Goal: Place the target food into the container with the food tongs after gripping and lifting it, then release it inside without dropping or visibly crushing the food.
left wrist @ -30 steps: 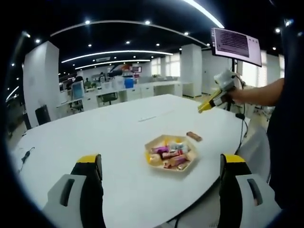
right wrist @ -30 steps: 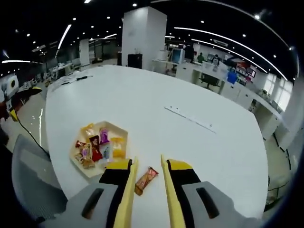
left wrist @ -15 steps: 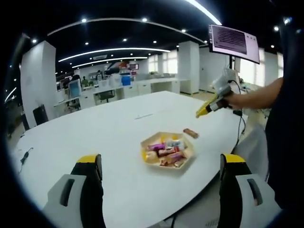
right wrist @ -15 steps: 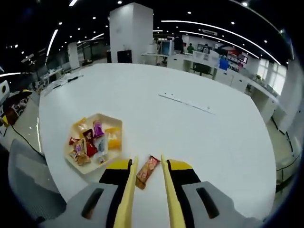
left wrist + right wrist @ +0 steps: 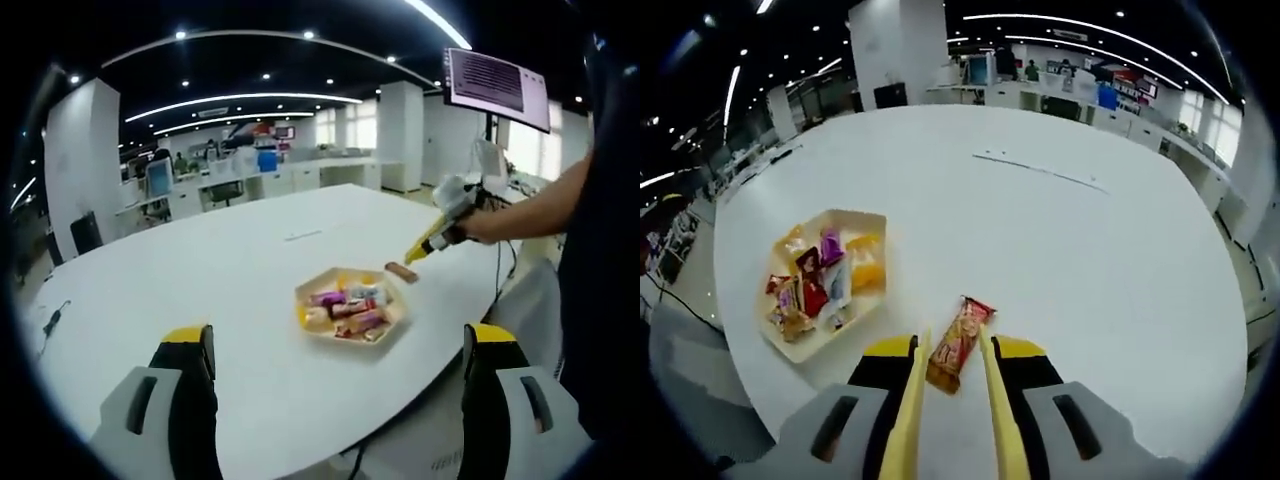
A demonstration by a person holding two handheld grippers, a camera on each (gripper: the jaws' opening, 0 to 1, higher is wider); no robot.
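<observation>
Lowered since 1 s ago, right gripper (image 5: 951,350) tongs straddle snack bar (image 5: 954,345); contact unclear. Left gripper (image 5: 335,350) spread.

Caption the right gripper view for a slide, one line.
Right gripper with yellow tongs straddling a snack bar on the white table, beside the tray of snacks.

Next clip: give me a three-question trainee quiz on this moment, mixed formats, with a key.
1. True or false: the snack bar already lies inside the tray.
2. The tongs ride on which gripper? A) left B) right
3. Fill in: the left gripper holds its fingers ____.

Key
1. False: the bar lies on the white table, beside the tray, with the tong blades on either side of it.
2. B
3. Wide apart, holding nothing.
</observation>
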